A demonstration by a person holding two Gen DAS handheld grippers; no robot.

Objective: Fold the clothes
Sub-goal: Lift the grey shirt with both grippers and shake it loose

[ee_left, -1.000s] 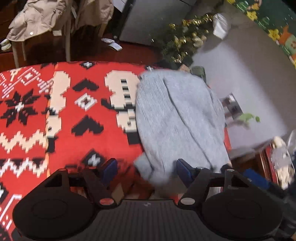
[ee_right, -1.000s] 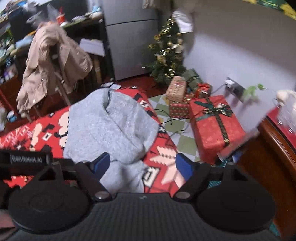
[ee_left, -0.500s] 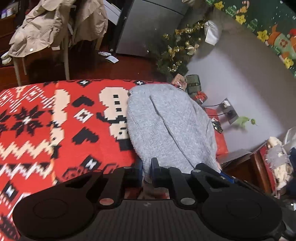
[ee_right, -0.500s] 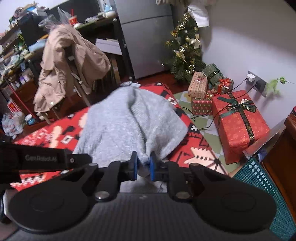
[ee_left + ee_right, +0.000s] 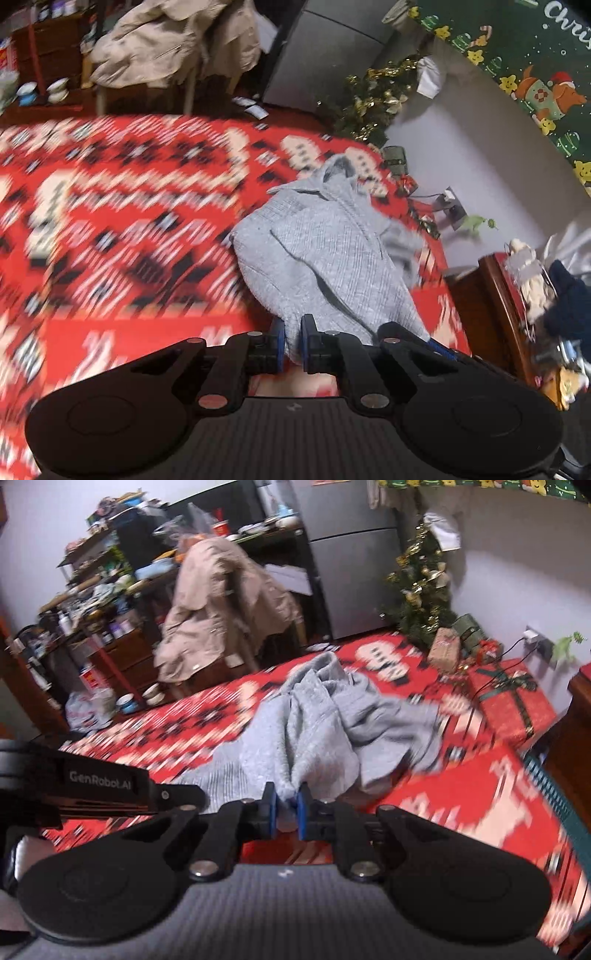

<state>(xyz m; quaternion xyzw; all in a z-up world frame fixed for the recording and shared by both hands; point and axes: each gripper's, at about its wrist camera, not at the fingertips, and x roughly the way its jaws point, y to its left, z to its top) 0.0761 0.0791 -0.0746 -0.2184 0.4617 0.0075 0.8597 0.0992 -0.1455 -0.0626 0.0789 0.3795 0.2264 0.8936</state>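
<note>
Sweater (image 5: 332, 254) of grey knit lies bunched on the red patterned blanket (image 5: 110, 229), its near edge lifted. Left gripper (image 5: 292, 345) is clamped tight on that edge, the cloth pinched between its blue pads. Right gripper (image 5: 285, 810) pinches another part of the edge in the same way, jaws nearly together.

Left gripper (image 5: 292, 345) and right gripper (image 5: 285, 811) both pinched closed, angled downward.

sweater (image 5: 317, 734): on the blanket (image 5: 461, 797)
tree (image 5: 421, 590): behind blanket, gifts (image 5: 509, 705) in front
coat (image 5: 221, 609): over a chair, back left
</note>
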